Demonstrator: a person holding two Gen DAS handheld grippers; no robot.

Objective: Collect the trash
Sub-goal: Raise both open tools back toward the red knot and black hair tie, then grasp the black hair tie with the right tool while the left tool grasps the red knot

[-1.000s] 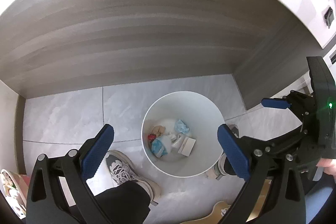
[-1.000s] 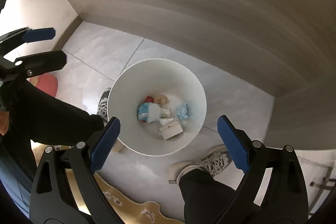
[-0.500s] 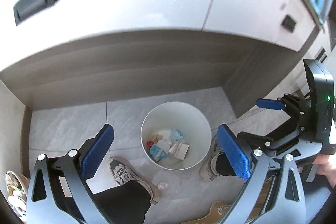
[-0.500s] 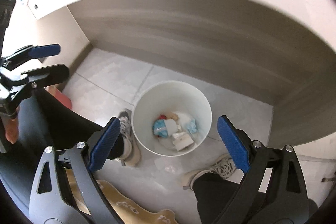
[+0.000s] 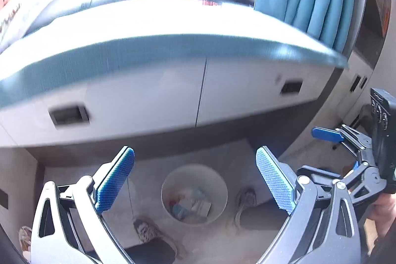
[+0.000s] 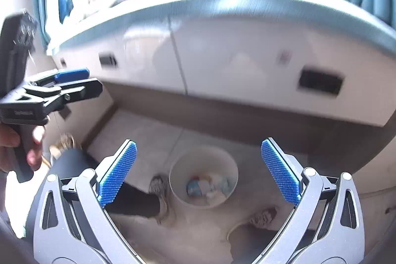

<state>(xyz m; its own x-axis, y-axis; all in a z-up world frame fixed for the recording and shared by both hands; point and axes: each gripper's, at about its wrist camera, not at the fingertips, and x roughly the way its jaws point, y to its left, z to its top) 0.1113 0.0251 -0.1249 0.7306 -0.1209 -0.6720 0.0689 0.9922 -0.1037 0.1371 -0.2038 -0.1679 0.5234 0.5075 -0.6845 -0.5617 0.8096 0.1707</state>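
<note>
The white waste bin (image 5: 194, 193) stands on the tiled floor (image 6: 153, 137) below the counter's (image 5: 173, 46) overhanging edge, with scraps of trash (image 6: 208, 186) in its bottom and 1 sneaker (image 6: 158, 187) on each side. The left gripper (image 5: 195, 180) hangs above it, fingers wide and empty. The right gripper (image 6: 198, 171) has just been opening its fingers; they stand wide with nothing between. Bare floor lies between bin and cabinet base.

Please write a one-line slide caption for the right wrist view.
Open, empty right gripper above a white bin holding trash, shoes either side, under a white drawer unit.
</note>
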